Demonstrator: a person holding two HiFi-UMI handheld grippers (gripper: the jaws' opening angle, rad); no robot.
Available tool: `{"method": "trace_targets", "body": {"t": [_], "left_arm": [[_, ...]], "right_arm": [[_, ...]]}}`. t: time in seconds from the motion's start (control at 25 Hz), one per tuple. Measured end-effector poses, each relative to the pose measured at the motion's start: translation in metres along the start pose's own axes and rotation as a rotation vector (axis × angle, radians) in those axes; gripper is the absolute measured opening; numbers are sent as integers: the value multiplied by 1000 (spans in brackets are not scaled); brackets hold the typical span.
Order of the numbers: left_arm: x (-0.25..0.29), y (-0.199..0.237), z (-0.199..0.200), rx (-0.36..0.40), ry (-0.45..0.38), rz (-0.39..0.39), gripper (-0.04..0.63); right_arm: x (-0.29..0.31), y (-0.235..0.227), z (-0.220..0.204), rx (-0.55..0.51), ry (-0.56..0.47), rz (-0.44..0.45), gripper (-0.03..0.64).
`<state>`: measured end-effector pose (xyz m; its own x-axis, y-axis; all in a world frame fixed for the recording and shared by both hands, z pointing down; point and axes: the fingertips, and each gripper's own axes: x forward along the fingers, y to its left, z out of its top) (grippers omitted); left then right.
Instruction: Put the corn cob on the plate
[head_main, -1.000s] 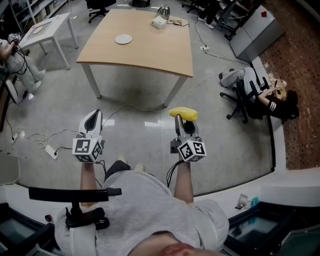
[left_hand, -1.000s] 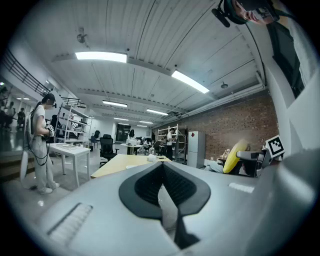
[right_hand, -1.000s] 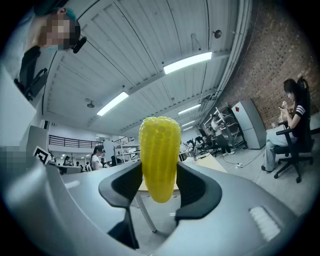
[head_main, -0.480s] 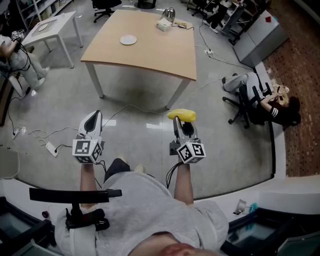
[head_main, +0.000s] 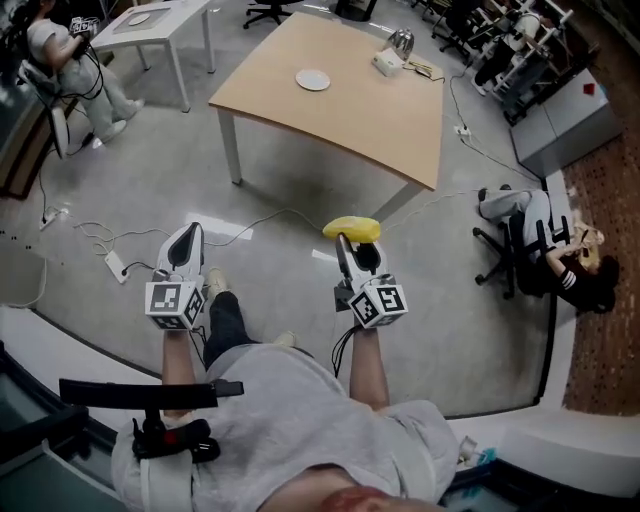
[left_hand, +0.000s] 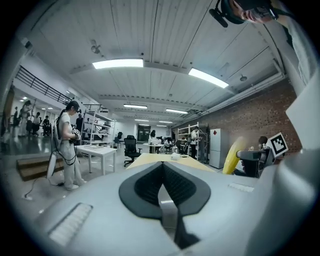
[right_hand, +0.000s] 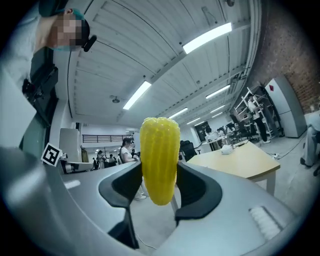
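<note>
R gripper (head_main: 352, 247): jaws clamped on corn cob (head_main: 351, 228), cob sticking up above the pads. Held over floor (head_main: 120, 180), well short of table (head_main: 380, 130) near edge. L gripper (head_main: 185, 243): jaws closed together, nothing btwn, also short of table. White plate (head_main: 313, 80) on table top, toward far side; cob not yet on it.

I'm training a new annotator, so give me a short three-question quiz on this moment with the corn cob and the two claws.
1. True or false: the left claw is shut with nothing in it.
2. Which claw grips the corn cob? A) left B) right
3. Fill in: the white plate lies on the wooden ____.
Key: 1 true; 2 B, the right claw; 3 table.
</note>
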<state>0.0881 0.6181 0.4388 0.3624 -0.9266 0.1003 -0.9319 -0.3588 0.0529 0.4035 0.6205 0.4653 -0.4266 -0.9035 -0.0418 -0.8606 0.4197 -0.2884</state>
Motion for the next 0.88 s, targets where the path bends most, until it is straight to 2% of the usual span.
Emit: {"method": "trace_targets", "body": {"t": [0.2, 0.56, 0.88], "left_arm": [[7, 72, -10, -18, -7, 83, 20], [33, 198, 2, -39, -3, 176, 20], [34, 340, 7, -61, 2, 282, 20]], "right_arm": [[80, 31, -20, -13, 34, 93, 221], [226, 101, -43, -19, 98, 228, 221], [358, 175, -67, -10, 127, 314, 221]]}}
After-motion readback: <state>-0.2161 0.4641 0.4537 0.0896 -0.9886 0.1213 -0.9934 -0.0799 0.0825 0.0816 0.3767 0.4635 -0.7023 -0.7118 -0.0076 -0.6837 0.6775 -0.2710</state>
